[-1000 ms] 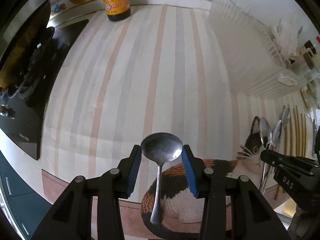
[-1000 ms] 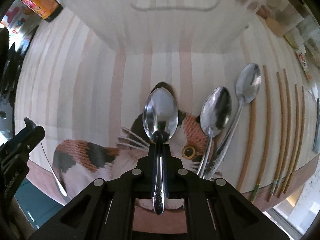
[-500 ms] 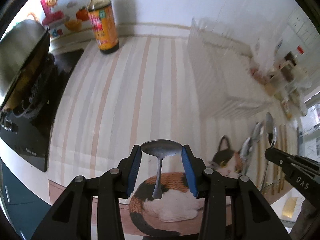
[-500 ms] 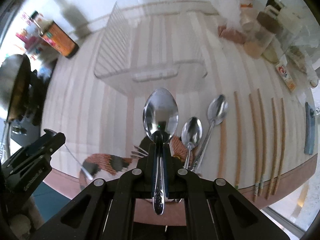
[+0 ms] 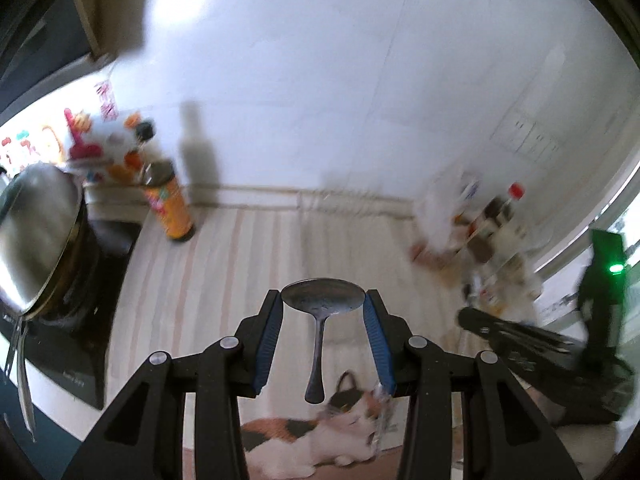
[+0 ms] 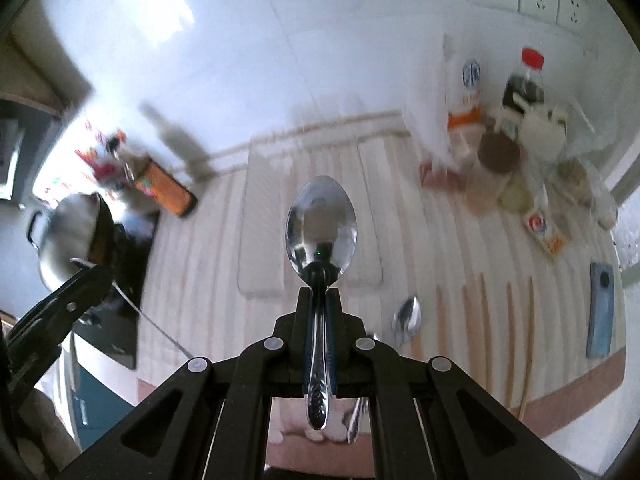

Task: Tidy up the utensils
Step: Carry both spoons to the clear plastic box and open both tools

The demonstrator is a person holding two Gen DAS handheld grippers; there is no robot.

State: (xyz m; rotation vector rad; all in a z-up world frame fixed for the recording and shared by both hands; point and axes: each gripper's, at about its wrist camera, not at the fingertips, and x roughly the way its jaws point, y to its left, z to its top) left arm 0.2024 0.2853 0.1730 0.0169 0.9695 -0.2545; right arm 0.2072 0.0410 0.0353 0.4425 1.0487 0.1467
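The left gripper (image 5: 323,310) has its blue pads partly apart and pressed on either side of the bowl of a round spoon (image 5: 322,304), which sits crosswise between them with its handle hanging down toward the camera. The right gripper (image 6: 319,300) is closed almost completely on the neck of an oval spoon (image 6: 321,230), bowl pointing away and patterned handle running back between the fingers. Both spoons are held up in the air above the striped counter mat (image 5: 240,272). A clear plastic rack (image 6: 264,216) lies on the mat in the middle, toward the far wall. On the near right part of the mat lie more spoons (image 6: 407,314), and just to their right a row of wooden chopsticks (image 6: 484,320), with a blue phone (image 6: 600,308) farther right. To the far left stand a sauce bottle (image 5: 168,204) and a steel pan (image 5: 36,232) on a black cooktop (image 5: 92,300). Jars and bottles crowd the far right corner, blurred. A cat picture (image 5: 320,436) shows at the mat's near edge.
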